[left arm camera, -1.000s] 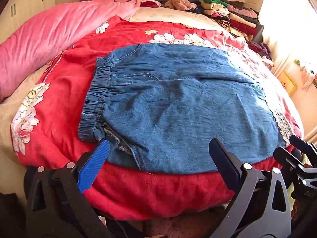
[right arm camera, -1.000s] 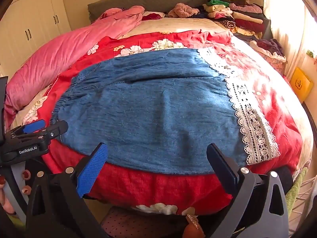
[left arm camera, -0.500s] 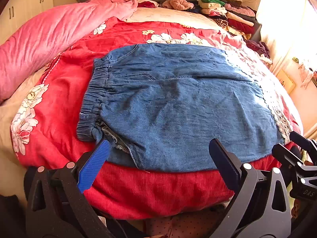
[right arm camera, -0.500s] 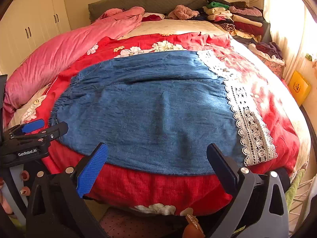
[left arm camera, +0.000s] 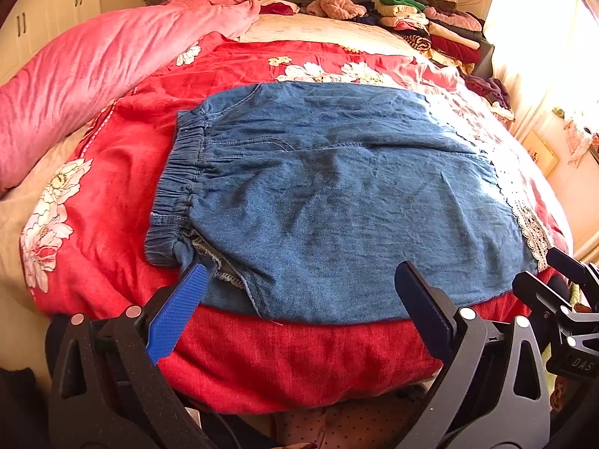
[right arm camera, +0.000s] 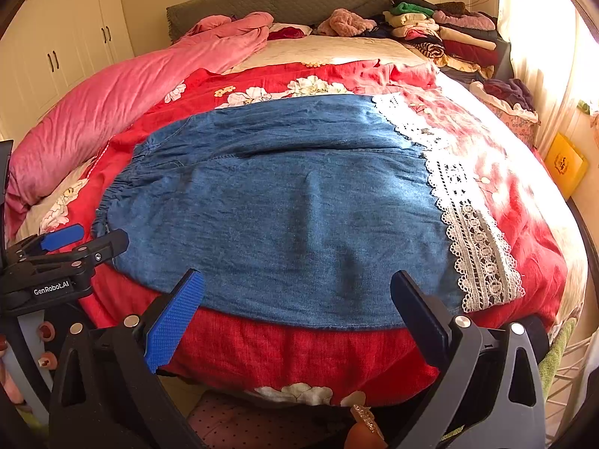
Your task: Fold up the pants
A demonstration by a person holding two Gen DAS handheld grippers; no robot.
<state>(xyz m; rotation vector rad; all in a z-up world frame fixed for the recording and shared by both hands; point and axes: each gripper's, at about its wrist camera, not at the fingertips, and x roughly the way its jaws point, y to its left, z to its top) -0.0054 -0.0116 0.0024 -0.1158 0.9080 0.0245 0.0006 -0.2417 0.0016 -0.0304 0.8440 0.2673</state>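
The denim pants [left arm camera: 329, 194] lie flat across the centre of the frame on a red floral quilt [left arm camera: 112, 172], elastic waistband [left arm camera: 179, 176] at centre left, white lace hems [right arm camera: 471, 247] at right. The near edge runs along the lower third of both views, parallel to the bed's front edge; this likely places the fabric within reach of both tools without leaning over the bed.

The left gripper [left arm camera: 299, 292] sits at the bottom of its view, jaws spread wide and empty, blue pad [left arm camera: 176, 310] just beside the waistband corner. The right gripper [right arm camera: 295, 295] sits at the bottom of its view, jaws likewise wide and empty, aimed at the near edge toward the hem end. This spacing suggests a grasp at two points along the near edge, for lifting it evenly.

A pink duvet [right arm camera: 123, 97] occupies the upper left; stacked clothes [right arm camera: 441, 30] occupy the upper right, well apart from the pants.
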